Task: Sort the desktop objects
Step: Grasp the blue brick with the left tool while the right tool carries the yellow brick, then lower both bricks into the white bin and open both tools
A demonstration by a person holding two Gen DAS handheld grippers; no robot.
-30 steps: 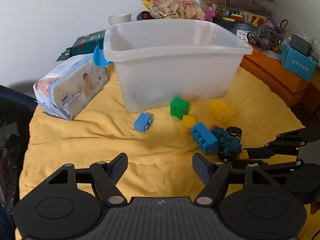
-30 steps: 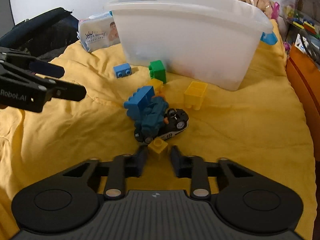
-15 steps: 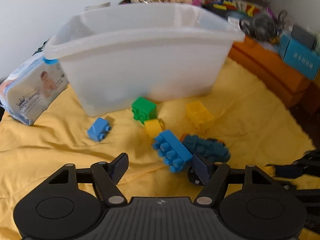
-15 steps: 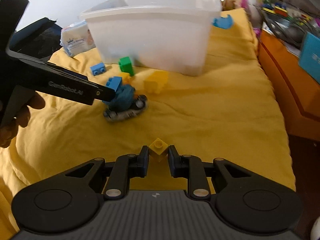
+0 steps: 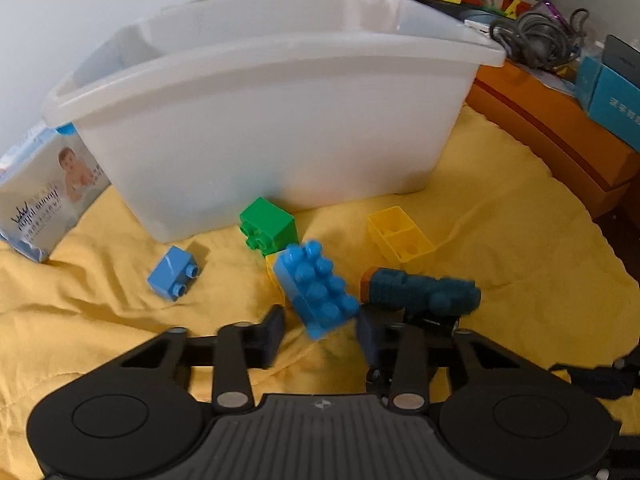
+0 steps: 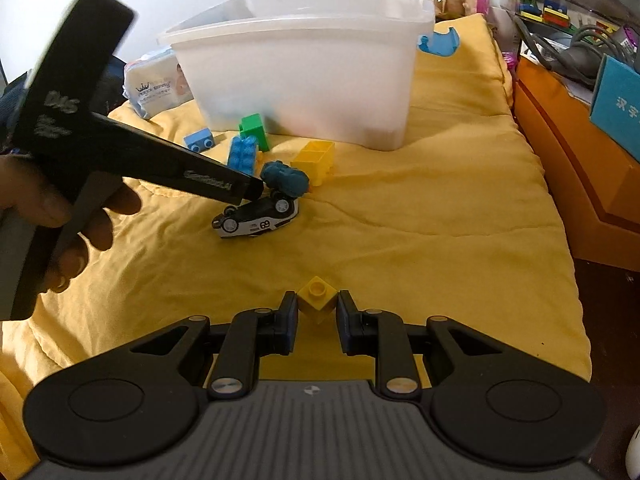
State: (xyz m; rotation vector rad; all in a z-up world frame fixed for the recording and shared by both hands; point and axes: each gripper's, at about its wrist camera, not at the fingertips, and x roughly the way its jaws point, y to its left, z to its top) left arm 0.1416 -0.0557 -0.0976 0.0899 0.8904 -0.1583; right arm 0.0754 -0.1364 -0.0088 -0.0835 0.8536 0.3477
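Centre frame, a translucent white plastic bin (image 5: 280, 120) waits on the yellow quilt (image 5: 500, 240). Just below it, the left tool (image 5: 320, 334), jaws just narrowed, brackets a blue studded building brick (image 5: 316, 288); squeezing its flat sides would steady it. Angled downward, the right tool (image 6: 317, 314) pinches a small yellow cube block (image 6: 317, 296).

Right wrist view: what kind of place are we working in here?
Probably a home, maybe a child's play corner: toy bricks and a toy car lie on a yellow quilt, beside a storage bin and baby wipes.
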